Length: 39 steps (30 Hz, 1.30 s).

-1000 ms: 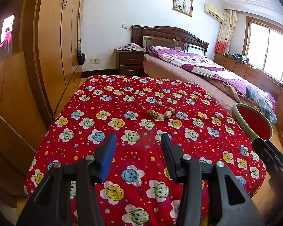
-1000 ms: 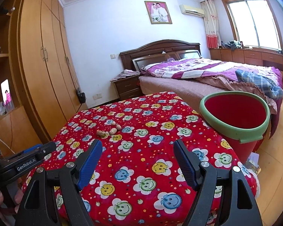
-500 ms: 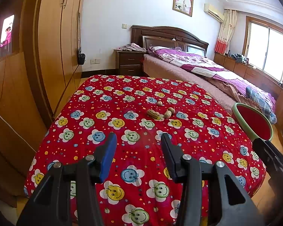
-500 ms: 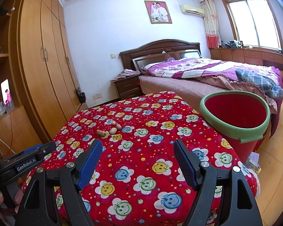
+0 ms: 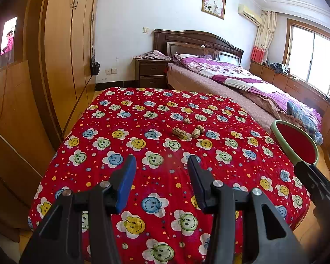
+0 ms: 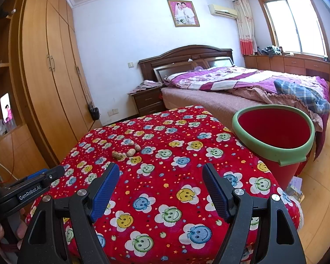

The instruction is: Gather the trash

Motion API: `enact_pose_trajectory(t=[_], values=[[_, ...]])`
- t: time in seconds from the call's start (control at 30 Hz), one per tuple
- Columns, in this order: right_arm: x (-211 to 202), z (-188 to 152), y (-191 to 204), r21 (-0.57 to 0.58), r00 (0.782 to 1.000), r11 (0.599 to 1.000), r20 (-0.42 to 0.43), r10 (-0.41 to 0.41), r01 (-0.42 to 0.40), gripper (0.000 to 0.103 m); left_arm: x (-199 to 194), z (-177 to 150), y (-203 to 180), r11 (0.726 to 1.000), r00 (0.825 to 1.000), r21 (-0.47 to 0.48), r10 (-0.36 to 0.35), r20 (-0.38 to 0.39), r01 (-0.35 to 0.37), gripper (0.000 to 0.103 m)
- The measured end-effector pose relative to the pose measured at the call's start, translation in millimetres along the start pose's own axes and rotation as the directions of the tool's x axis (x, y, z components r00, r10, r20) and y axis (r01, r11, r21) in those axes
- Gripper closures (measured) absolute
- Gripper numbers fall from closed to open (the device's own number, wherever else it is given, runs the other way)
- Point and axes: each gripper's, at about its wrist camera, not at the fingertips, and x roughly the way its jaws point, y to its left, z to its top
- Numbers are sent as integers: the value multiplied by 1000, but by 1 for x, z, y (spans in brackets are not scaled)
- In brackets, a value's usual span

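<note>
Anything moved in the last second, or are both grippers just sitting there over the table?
Nothing has visibly changed. The left gripper and right gripper hang open and empty over the red cloth, as before. The peanut shells lie untouched mid-table, and the red bucket stands beside the table on the right, where it was.

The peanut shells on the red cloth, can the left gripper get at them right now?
Probably yes. The left gripper is open, and only bare tablecloth lies between it and the peanut shells; nothing blocks the way.
</note>
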Motion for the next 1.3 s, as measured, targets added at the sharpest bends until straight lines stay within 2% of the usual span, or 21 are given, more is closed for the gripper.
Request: enact_pose_trajectory(t=[1.3], values=[[3,-1,-3,9,1000,1000,-8,3,-3,24,0,0,-1,1000,1000,1,-1,0,1,54]])
